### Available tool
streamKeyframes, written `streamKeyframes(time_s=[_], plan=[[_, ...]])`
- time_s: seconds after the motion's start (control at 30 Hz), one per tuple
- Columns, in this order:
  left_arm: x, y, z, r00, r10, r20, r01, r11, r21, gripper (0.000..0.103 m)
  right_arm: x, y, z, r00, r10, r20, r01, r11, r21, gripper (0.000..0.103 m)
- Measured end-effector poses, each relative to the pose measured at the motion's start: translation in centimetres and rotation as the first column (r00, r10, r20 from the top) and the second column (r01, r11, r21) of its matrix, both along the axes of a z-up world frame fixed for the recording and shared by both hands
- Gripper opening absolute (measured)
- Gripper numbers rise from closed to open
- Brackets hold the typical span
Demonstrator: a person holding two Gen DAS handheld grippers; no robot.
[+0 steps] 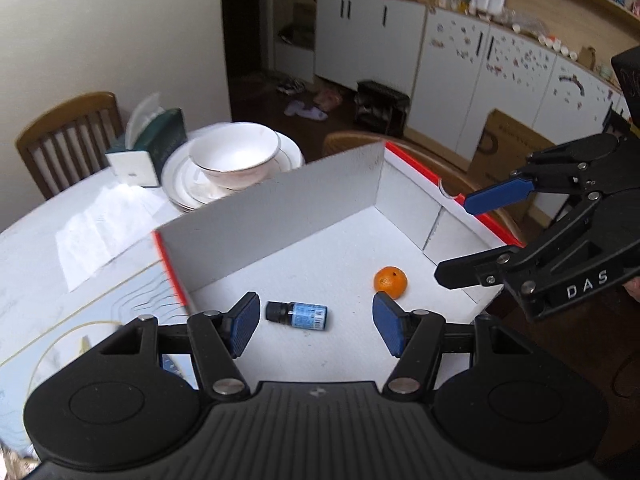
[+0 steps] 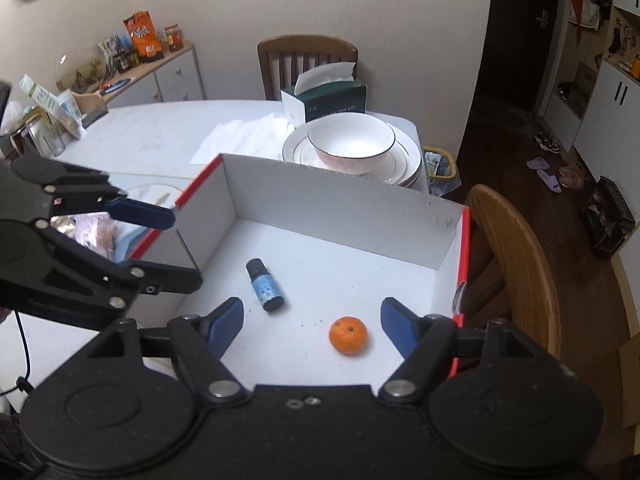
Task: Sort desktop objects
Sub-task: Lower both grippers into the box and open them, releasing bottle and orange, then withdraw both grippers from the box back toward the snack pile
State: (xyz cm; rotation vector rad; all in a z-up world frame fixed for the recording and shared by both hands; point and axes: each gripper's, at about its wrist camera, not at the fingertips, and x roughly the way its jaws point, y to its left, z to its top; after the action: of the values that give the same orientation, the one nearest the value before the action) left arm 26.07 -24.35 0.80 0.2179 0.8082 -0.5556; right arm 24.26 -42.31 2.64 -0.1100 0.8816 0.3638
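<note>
An open white cardboard box (image 1: 280, 216) (image 2: 340, 208) with red edges stands on the table. On its floor lie a small dark bottle with a blue label (image 1: 297, 313) (image 2: 265, 285), on its side, and a small orange (image 1: 391, 280) (image 2: 348, 335). My left gripper (image 1: 316, 326) (image 2: 182, 246) hangs open above the box's left side, with the bottle below its gap and untouched. My right gripper (image 2: 312, 326) (image 1: 456, 240) hangs open above the right side, over the orange, with nothing between its pads.
Behind the box, a white bowl (image 1: 234, 156) (image 2: 352, 142) sits on stacked plates (image 1: 176, 184), beside a green tissue box (image 1: 152, 144) (image 2: 328, 98) and loose paper sheets (image 2: 244, 136). A wooden chair (image 2: 516, 248) stands by the box's right edge and another chair (image 2: 308, 60) at the far side.
</note>
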Motion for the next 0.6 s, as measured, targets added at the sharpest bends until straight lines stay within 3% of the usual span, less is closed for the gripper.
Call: streamKeyframes(time_s=[0.47,0.6], plan=[[-4.6,6.8,2.2,0.991,0.080,0.106,-0.073,0.995,-0.063,0.083,-2.1,5.0,1.2,0.999,0.016,0.051,-0.017,1.000,0.014,0.088],[-5.6,9.4,2.7,0.986,0.101,0.132,-0.091,0.993,-0.075,0.085,-2.4,7.0,1.2,0.999,0.018,0.051,-0.020,0.999,0.032,0.089]])
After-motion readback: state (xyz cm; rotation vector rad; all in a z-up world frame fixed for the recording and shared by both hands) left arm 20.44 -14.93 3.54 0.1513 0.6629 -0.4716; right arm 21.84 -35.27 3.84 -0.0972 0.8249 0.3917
